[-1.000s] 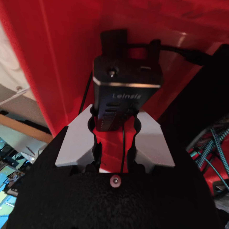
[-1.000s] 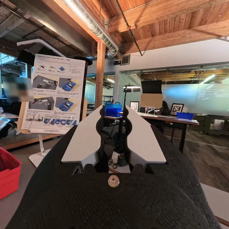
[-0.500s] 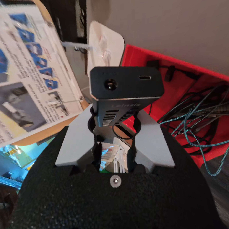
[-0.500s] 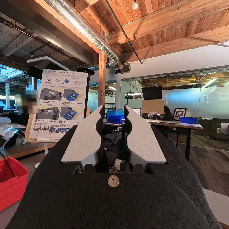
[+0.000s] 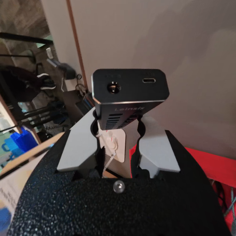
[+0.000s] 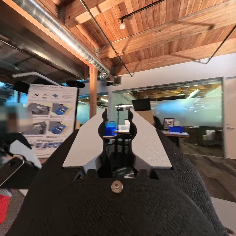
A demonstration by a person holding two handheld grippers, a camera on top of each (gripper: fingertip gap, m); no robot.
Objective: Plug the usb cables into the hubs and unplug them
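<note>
My left gripper [image 5: 117, 114] is shut on a black USB hub [image 5: 129, 92] and holds it in the air, its end face with a round socket and a small oval port towards the camera. No cable is plugged into that face. Braided cables [image 5: 229, 204] lie in a red bin [image 5: 210, 166] below, at the right. My right gripper [image 6: 117, 111] points up and into the room; its fingers stand a little apart with nothing between them. The left gripper's grey finger [image 6: 21, 152] shows at the lower left of the right wrist view.
A printed instruction sheet [image 6: 51, 114] stands on a white stand base [image 5: 117, 146] beside the red bin [image 6: 3, 206]. The grey table [image 5: 166, 38] lies behind the hub. Desks with blue bins [image 6: 175, 129] stand far off. The grippers' ends are close to 30 cm from one another.
My left gripper has lifted the hub out of the red bin and swung it up and away from the cables. My right gripper has tilted upward, still empty.
</note>
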